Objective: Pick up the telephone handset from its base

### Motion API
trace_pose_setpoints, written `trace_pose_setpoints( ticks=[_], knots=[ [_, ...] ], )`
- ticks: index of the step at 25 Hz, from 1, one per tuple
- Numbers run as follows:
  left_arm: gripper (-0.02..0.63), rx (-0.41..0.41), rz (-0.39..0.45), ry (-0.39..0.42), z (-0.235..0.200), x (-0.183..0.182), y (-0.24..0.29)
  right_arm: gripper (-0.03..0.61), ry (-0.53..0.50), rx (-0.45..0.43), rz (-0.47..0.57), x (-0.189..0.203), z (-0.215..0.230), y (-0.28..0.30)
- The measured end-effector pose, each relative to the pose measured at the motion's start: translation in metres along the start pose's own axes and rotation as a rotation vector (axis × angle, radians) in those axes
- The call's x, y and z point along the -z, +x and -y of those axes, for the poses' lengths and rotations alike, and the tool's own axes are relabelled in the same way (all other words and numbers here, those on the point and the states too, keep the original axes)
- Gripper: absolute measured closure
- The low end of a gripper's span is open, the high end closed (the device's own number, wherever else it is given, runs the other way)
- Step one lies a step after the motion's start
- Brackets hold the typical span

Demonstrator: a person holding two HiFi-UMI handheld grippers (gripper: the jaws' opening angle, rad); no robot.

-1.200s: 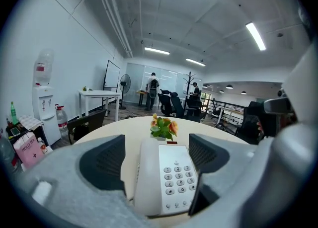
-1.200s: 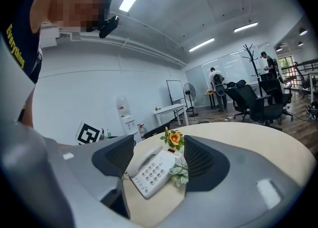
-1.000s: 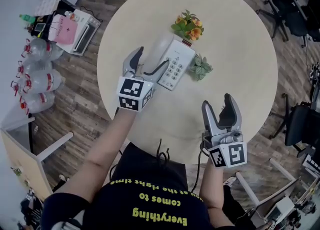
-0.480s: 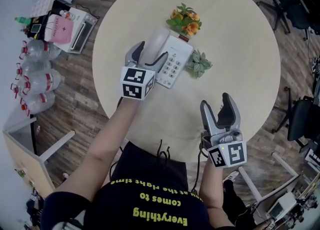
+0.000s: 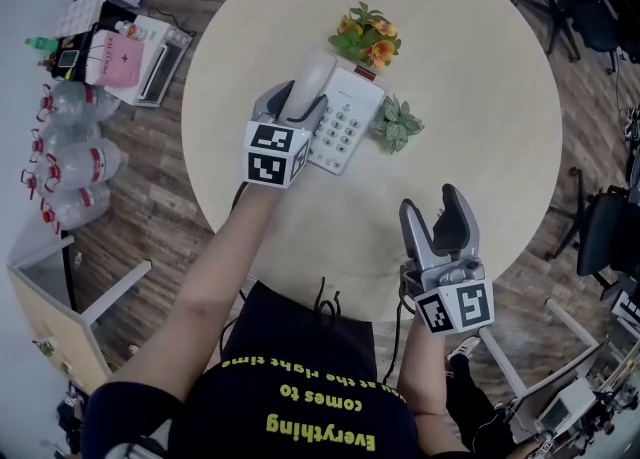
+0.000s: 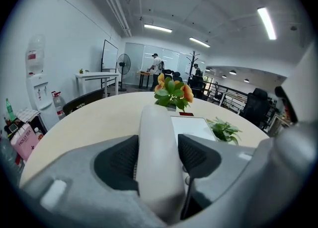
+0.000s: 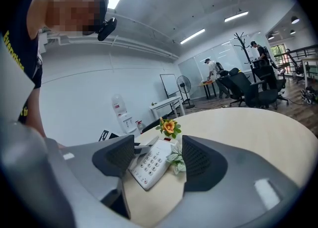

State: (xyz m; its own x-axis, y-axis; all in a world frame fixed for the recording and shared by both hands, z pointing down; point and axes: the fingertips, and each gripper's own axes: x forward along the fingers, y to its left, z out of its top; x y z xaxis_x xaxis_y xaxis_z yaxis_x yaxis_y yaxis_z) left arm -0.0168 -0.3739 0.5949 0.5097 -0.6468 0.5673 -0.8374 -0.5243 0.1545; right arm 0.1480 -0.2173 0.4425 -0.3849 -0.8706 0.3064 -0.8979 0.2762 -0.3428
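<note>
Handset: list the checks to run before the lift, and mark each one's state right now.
1. The handset sits between the jaws of the left tool: ok, it fills the gap in the left gripper view.
2. Both pads are against the handset's sides: ok.
3. The plants are clear of the lift: ok. The orange flower pot and the small green plant stand beside the base, and neither touches the handset.
4. The right tool is out of the way: ok, it is open and empty near the table edge.
5. The base is steadied: not ok, nothing holds it down.
</note>
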Motion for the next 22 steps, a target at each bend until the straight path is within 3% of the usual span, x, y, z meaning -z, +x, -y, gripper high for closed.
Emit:
trace_pose_setpoints(
  ticks=[2, 12, 22],
  knots=[
    [0.387, -0.002, -0.005, 0.012, 0.000, 0.001, 0.000, 0.273, 0.004, 0.001, 0.001, 0.001, 0.000, 0.000],
    [0.391, 0.000, -0.016, 0.010, 0.000, 0.001, -0.001, 0.276, -0.014, 0.010, 0.006, -0.002, -0.006, -0.004],
    [0.391, -0.007, 0.002, -0.010, 0.003, -0.001, -0.018, 0.388, -0.048, 0.052, 0.049, -0.014, -0.003, -0.017]
  ],
)
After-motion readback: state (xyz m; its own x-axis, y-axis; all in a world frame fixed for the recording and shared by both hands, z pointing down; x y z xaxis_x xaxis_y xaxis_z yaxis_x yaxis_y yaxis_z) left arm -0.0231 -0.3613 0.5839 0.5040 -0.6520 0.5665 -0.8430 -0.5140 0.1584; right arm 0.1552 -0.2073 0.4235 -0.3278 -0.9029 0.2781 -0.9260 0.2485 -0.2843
